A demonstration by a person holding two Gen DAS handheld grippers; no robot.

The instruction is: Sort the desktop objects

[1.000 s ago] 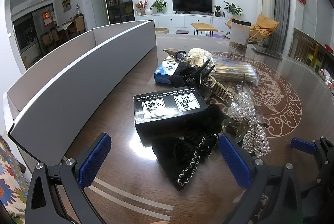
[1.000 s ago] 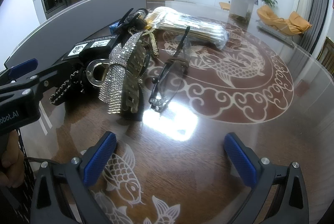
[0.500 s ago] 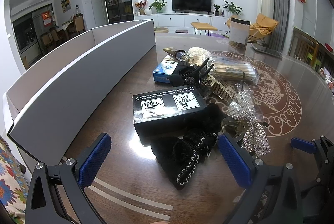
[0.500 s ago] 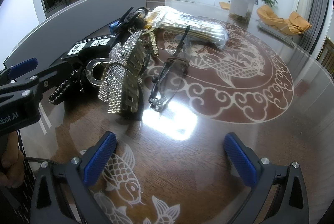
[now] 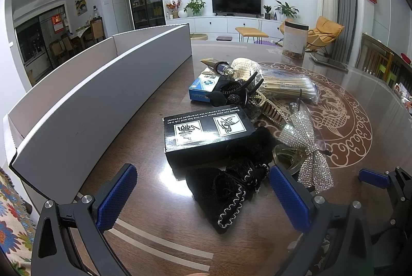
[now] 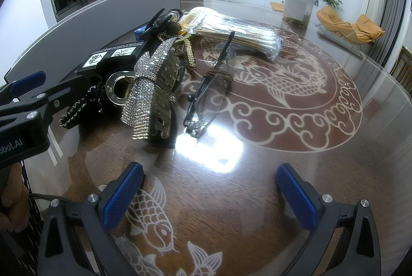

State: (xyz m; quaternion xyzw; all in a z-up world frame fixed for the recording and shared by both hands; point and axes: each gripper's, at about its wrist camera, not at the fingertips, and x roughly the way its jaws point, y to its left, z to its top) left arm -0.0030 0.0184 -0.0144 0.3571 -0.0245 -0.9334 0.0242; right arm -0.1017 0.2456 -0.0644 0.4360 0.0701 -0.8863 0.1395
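Presently, nothing is sorted: every item lies heaped on the glass-topped table (image 6: 322,173), none in the grey divided box (image 5: 103,85) curving along the left of the frame. Left gripper (image 5: 203,198): fingers spread wide, empty, framing a black velvet pouch (image 5: 219,191) at lower centre, with a black printed box (image 5: 206,134) just behind and touching it. Right gripper (image 6: 208,196): fingers likewise apart, holding nothing, over bare table at the bottom of its frame. Further stock: rhinestone hair clip (image 6: 152,85), folded glasses (image 6: 206,98), bagged cotton swabs (image 6: 239,36) above centre. Hazards: the pouch is limp and overlapped by neighbours, so a pinch may drag the heap; the glasses could skate on the slick glass.
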